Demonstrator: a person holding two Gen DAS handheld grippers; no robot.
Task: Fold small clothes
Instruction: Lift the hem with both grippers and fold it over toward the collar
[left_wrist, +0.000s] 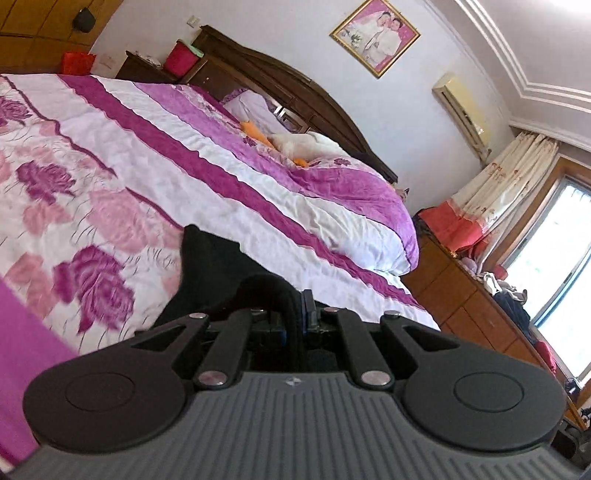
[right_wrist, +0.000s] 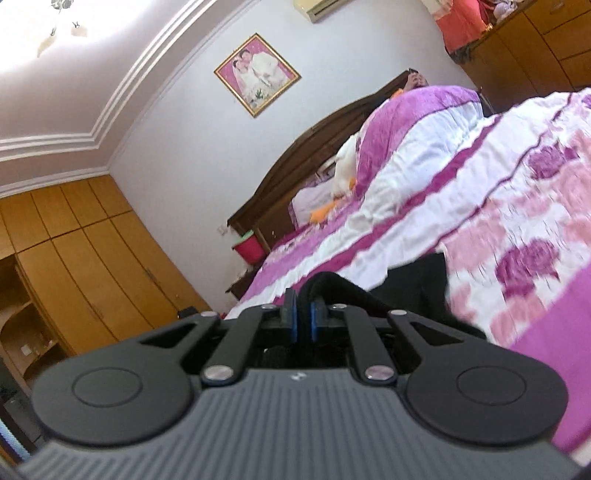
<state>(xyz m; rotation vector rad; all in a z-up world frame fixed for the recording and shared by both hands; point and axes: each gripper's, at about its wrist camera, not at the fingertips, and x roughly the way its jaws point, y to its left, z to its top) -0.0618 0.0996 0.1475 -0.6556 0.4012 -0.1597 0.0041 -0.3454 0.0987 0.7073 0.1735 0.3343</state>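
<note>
Left wrist view, bottom centre: left hand-held gripper (left_wrist: 295, 314) clamped on black cloth (left_wrist: 207, 269). Cloth runs from jaws up-left, loose corner toward frame centre-left, over bed (left_wrist: 155, 177).

Right wrist view, bottom centre: right hand-held gripper (right_wrist: 303, 314) pinched on black cloth (right_wrist: 410, 284). Here cloth runs right from jaws.

Judgement: each gripper holds one end, long axis spans between them, neither nearer. Cloth appears lifted above bed.

Far: headboard (left_wrist: 295, 88), framed picture (left_wrist: 375, 35) on wall.

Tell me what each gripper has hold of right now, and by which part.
Both are shut on the same black garment: the left gripper and the right gripper each pinch a bunched edge; which part of the garment cannot be told.
</note>
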